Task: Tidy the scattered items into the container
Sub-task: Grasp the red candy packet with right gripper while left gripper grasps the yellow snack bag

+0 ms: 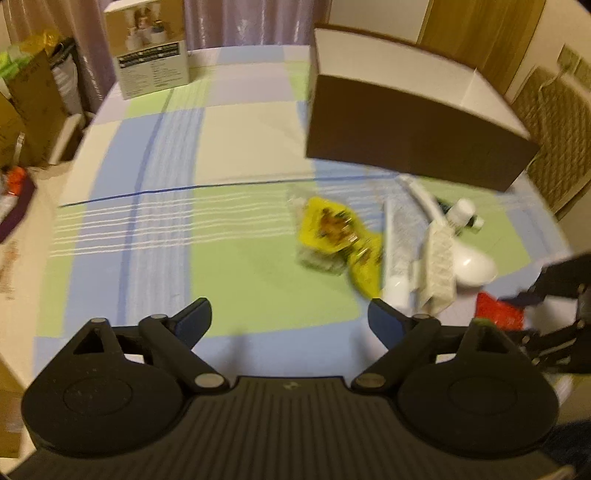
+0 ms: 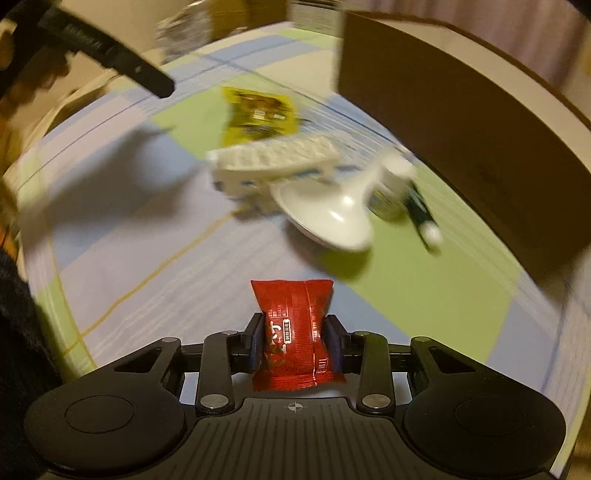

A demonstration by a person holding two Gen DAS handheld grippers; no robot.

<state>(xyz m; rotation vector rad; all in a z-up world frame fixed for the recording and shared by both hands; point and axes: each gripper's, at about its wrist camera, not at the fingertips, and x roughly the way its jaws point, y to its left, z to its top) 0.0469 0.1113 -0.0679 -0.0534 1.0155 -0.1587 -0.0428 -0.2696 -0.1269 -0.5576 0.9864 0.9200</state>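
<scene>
right gripper (image 2: 295, 341) clamped across red packet (image 2: 293, 332), brown box (image 2: 461, 147) ahead-right; left gripper (image 1: 290, 321) released, empty, nearer yellow packet (image 1: 332, 229).

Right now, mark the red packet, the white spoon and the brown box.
red packet (image 2: 293, 332): right wrist view, its pinched middle.
white spoon (image 2: 325, 214): right wrist view, its bowl.
brown box (image 1: 413, 147): left wrist view, its near wall.

Table (image 1: 155, 206) under a checked cloth of blue, green and cream; purple curtain (image 1: 236, 22) at far centre, wooden panelling (image 1: 480, 29) far right, woven chair back (image 1: 554, 122) right, cardboard boxes (image 1: 33, 107) left.
</scene>
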